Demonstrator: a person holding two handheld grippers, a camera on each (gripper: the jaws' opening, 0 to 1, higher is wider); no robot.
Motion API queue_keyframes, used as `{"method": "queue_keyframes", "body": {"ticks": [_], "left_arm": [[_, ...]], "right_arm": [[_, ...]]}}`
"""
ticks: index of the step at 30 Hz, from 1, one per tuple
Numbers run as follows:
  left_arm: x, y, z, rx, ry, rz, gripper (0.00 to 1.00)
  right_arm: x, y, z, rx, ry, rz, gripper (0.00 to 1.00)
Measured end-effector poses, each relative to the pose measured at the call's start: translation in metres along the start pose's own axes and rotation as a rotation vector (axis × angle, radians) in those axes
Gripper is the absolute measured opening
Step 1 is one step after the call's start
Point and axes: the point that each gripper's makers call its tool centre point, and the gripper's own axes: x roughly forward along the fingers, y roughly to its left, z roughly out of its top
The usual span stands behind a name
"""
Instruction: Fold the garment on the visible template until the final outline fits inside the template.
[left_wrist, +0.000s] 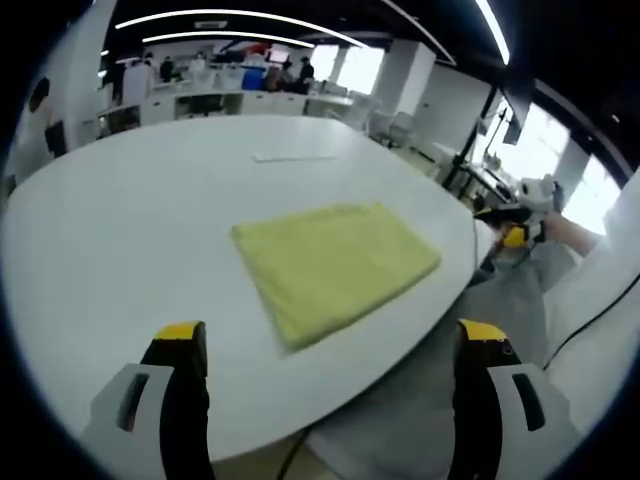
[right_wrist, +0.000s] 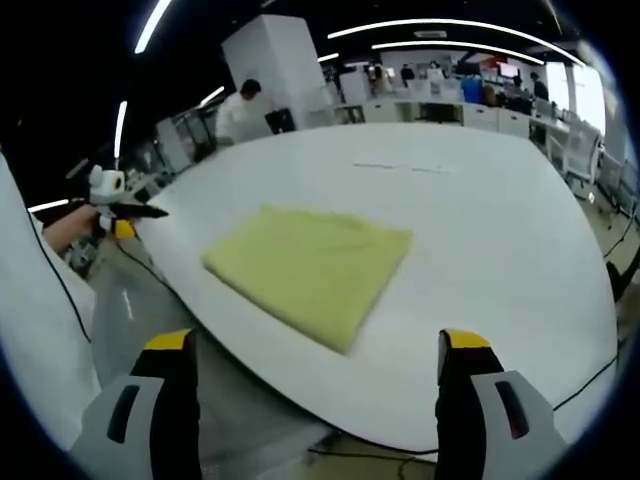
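Near the table's (left_wrist: 120, 210) front edge lies the folded yellow garment (left_wrist: 335, 265), a neat rectangle w/ one corner close to the rim. We hold the left gripper (left_wrist: 330, 350) and right gripper (right_wrist: 315, 360) off the cloth, jaws wide, nothing held. No template outline visible to us, so we'd check the fit first, then nudge edges square. Left gripper view shows the right gripper at the table's side; right gripper view adds a person seated at a desk (right_wrist: 245, 110).

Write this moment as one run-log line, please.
yellow garment: folded, flat on white table | left hand-held gripper: open | right hand-held gripper: open
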Motion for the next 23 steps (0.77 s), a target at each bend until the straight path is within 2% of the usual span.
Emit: {"method": "queue_keyframes", "body": {"ticks": [23], "left_arm": [[0.0041, -0.0015, 0.001, -0.001, 0.006, -0.011, 0.99]], "right_arm": [[-0.001, -0.0026, -0.0016, 0.005, 0.003, -0.005, 0.99]]}}
